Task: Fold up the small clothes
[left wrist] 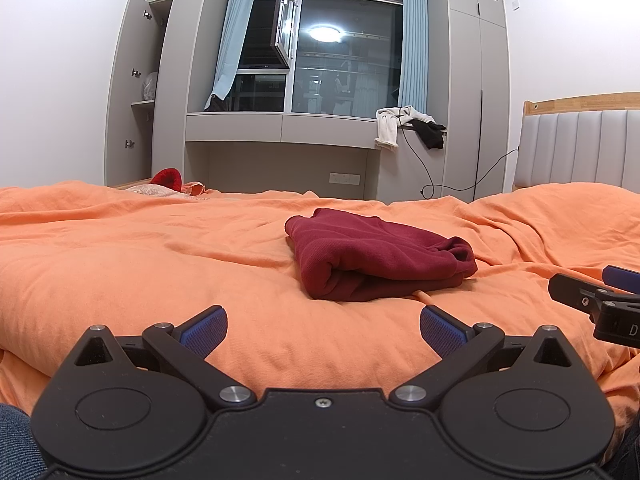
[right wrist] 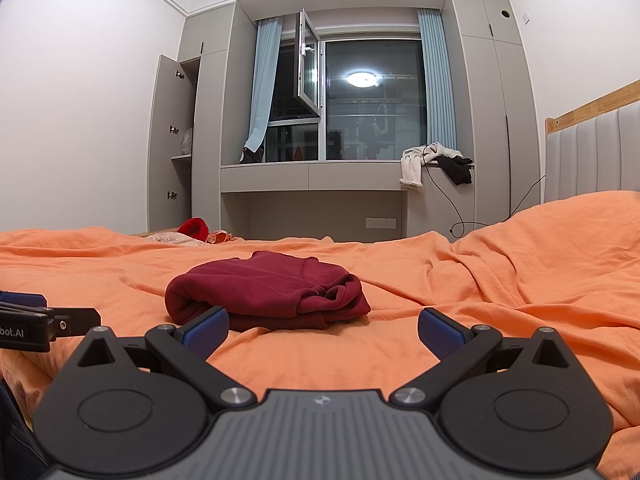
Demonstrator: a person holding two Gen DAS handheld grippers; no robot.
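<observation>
A dark red garment (left wrist: 372, 256) lies folded in a thick bundle on the orange bedcover (left wrist: 120, 264); it also shows in the right wrist view (right wrist: 268, 290). My left gripper (left wrist: 323, 330) is open and empty, a short way in front of the bundle. My right gripper (right wrist: 323, 330) is open and empty, just in front of the bundle and slightly to its right. The right gripper's side shows at the right edge of the left wrist view (left wrist: 600, 300). The left gripper's side shows at the left edge of the right wrist view (right wrist: 36, 320).
A red item (left wrist: 166, 178) and light cloth lie at the bed's far left edge. A padded headboard (left wrist: 580, 148) stands on the right. Beyond the bed are grey wardrobes, a window ledge with white and black clothes (left wrist: 408, 126), and a hanging cable.
</observation>
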